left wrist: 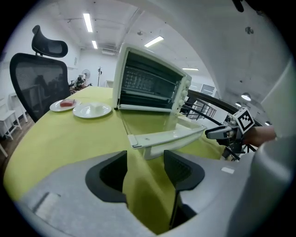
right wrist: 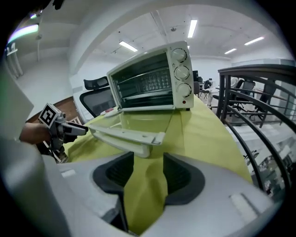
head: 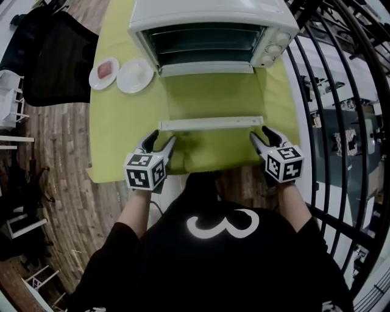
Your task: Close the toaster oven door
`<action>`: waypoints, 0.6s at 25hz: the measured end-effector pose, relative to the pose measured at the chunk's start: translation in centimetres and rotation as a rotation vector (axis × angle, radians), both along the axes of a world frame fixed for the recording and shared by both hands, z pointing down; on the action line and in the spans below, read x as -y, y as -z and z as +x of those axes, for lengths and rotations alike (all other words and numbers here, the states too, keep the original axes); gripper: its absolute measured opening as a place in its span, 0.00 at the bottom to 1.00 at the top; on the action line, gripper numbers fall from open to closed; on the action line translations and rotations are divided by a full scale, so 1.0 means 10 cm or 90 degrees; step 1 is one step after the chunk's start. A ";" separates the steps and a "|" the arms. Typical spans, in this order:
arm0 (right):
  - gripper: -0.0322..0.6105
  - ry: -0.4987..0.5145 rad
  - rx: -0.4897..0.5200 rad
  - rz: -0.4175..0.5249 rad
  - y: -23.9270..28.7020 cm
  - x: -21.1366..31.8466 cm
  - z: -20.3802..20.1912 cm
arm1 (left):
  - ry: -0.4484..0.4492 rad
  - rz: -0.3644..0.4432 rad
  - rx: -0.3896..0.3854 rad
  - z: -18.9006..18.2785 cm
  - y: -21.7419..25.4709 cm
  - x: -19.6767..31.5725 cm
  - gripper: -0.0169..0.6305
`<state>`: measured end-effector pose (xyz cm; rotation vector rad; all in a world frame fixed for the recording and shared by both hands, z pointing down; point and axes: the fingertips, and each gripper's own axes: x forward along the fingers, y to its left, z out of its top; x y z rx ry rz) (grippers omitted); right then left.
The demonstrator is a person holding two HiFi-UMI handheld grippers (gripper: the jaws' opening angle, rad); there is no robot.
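Here left gripper (head: 161, 140) and right gripper (head: 260, 133) gape empty before the lowered oven door (head: 210, 124).

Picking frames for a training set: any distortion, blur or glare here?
Head view: heavy fisheye bows the railing, corners dark. Left gripper view: black vignette, left claw soft up close, toaster oven sharp. Right gripper view: same vignette, ceiling lights bright.

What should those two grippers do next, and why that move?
Probably ease both forward onto the ends of the door handle. The door of the toaster oven lies flat open. The left gripper and right gripper sit just short of the handle, jaws open with only tablecloth between them, so nothing grips the door yet.
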<state>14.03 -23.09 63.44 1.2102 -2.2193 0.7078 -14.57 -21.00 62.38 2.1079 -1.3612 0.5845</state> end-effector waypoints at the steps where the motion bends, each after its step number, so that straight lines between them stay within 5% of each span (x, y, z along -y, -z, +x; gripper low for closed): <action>1: 0.36 0.001 -0.009 0.000 -0.04 0.04 -0.01 | 0.001 -0.004 0.004 0.00 -0.05 0.04 0.39; 15: 0.35 0.020 -0.004 0.001 -0.13 0.30 -0.16 | -0.026 -0.021 0.041 0.05 -0.20 0.27 0.34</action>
